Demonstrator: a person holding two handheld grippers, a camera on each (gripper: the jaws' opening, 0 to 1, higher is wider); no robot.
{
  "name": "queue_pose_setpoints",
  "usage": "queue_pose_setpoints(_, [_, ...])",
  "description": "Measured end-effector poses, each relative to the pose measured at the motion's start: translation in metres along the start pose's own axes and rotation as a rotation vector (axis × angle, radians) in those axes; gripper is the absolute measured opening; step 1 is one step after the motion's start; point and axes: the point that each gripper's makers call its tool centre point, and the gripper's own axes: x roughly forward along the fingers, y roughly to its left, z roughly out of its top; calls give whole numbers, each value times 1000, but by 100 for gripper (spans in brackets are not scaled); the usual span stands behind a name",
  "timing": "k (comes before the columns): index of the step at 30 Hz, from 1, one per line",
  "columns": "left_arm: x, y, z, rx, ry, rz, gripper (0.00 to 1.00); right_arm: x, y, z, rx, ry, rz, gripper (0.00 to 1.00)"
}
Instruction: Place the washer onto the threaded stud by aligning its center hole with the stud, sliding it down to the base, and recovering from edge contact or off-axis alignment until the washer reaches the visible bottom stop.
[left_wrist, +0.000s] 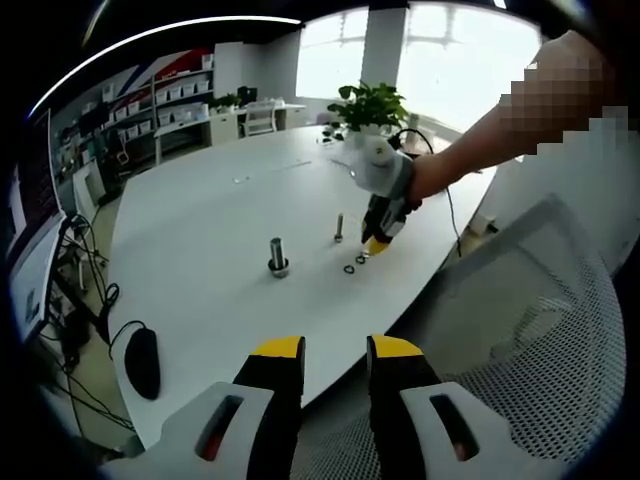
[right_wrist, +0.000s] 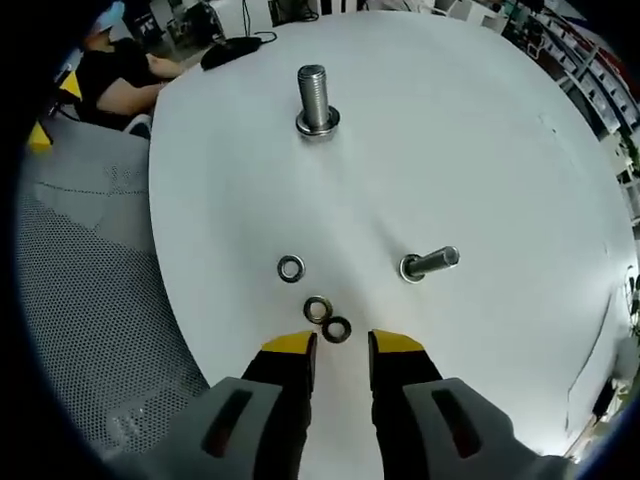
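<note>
On the white round table (right_wrist: 480, 130), three small washers lie close together: one (right_wrist: 291, 268) apart to the left, two (right_wrist: 318, 308) (right_wrist: 337, 328) touching each other. My right gripper (right_wrist: 342, 350) is open just short of that pair, with nothing between its jaws. A thick threaded stud (right_wrist: 316, 100) stands upright farther off, and a thin stud (right_wrist: 430, 264) stands to the right. In the left gripper view, my left gripper (left_wrist: 335, 355) is open and empty, off the table's near edge. A gloved hand there holds the right gripper (left_wrist: 374, 247) over the washers (left_wrist: 355, 264), near the thick stud (left_wrist: 277, 255) and the thin stud (left_wrist: 339, 227).
A black mouse (left_wrist: 142, 360) with its cable lies near the table's left edge. A grey mesh chair (left_wrist: 530, 330) stands beside the table. A potted plant (left_wrist: 372, 105) sits at the far side. A person (right_wrist: 110, 70) in black sits beyond the table edge.
</note>
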Motion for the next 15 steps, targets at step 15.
queue_pose_setpoints(15, [2, 1, -1, 0, 0, 2, 23, 15, -3, 1, -68, 26, -7, 20])
